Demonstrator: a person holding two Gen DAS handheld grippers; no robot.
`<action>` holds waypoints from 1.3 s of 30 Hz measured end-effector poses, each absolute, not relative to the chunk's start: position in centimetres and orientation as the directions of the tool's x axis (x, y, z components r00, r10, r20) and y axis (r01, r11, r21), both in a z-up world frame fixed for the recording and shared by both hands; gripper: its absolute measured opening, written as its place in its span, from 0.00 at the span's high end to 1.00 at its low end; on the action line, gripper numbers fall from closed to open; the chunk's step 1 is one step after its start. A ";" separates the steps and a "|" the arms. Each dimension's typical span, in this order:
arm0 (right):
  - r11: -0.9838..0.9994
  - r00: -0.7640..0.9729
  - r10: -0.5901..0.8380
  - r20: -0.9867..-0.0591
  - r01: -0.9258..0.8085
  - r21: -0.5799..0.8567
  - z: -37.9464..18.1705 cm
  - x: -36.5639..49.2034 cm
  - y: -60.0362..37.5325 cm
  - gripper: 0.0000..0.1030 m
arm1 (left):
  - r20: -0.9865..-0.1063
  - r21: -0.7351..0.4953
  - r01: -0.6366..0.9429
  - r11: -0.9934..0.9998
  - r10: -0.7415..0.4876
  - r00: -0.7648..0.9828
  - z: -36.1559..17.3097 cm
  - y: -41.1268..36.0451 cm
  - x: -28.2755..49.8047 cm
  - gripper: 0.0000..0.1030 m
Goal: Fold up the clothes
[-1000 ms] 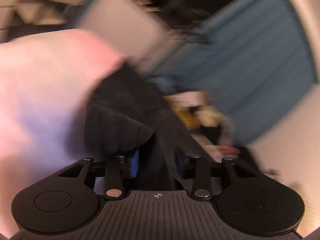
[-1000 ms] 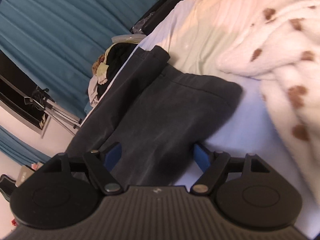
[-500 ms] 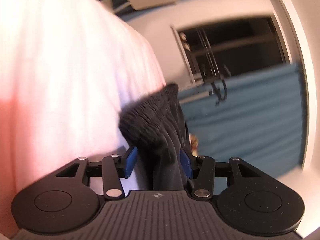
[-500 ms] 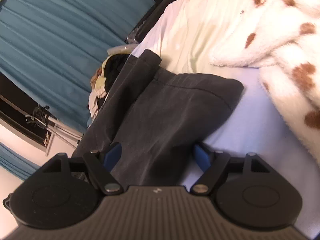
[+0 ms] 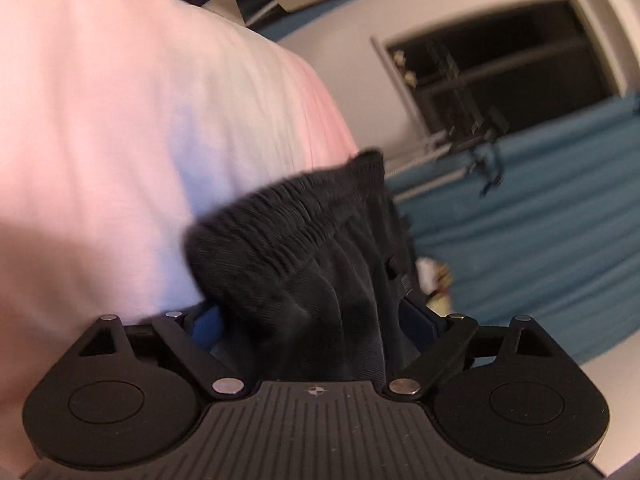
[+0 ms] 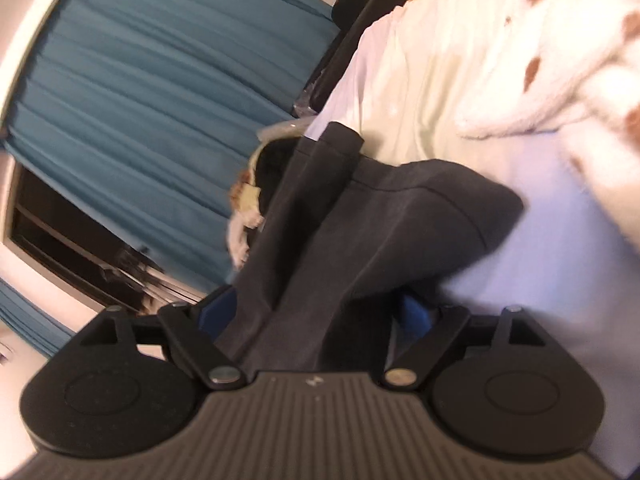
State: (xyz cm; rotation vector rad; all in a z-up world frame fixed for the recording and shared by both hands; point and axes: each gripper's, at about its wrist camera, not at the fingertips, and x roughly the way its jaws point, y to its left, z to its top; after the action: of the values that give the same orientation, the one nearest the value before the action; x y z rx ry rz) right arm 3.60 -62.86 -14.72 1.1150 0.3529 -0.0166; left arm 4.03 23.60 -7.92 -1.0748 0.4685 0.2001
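In the left wrist view, the left tongs stand spread wide, their jaws having just been opening. The gathered, ribbed waistband of the dark grey trousers lies bunched between the two blue pads. The cloth fills most of the gap and reaches both pads, but the blur does not let me tell whether they press on it. The trousers lie on the pale bed sheet, which fills the left half of this view. To the right of the garment hangs a teal curtain, and above it is a dark window.

In the right wrist view, teal curtain fills the left side. The right tongs are also spread wide, having opened a little further just now. The trouser fabric runs loosely between the blue pads, filling only part of the gap, so nothing is pinched. The garment drapes along the edge of the bed, and a spotted fleece blanket lies near it on the right.

Compared with a second ago, the left tongs have dropped closer to the sheet and rolled, so the waistband now sits nearer the camera; half a second ago the jaws stood narrower around it. The right view has tilted slightly, while the trousers lie much as before.
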 end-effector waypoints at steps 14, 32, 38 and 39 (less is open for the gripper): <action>0.527 0.911 0.050 -0.410 0.325 0.785 -9.2 4.2 -63.7 0.94 | -0.515 -0.771 -0.452 0.448 -0.022 0.857 2.4 23.7 -2.3 0.90; 0.448 0.898 0.019 -0.440 0.386 0.806 -5.3 8.3 -64.4 0.94 | -0.600 -0.753 -0.565 0.337 -0.002 0.800 3.6 25.1 6.1 0.90; 0.447 0.880 -0.027 -0.474 0.435 0.782 -3.1 19.9 -64.4 0.94 | -0.638 -0.703 -0.599 0.384 0.032 0.769 5.5 25.0 18.8 0.89; 0.449 0.874 -0.035 -0.485 0.447 0.774 -2.9 21.8 -64.7 0.94 | -0.650 -0.691 -0.611 0.387 0.037 0.759 5.1 25.0 21.1 0.89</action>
State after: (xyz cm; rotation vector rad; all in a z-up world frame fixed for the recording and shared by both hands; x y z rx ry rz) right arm 21.83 -64.71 -2.92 1.0715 0.4343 -0.3101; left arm 21.06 25.00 5.14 -1.1081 0.6025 0.4455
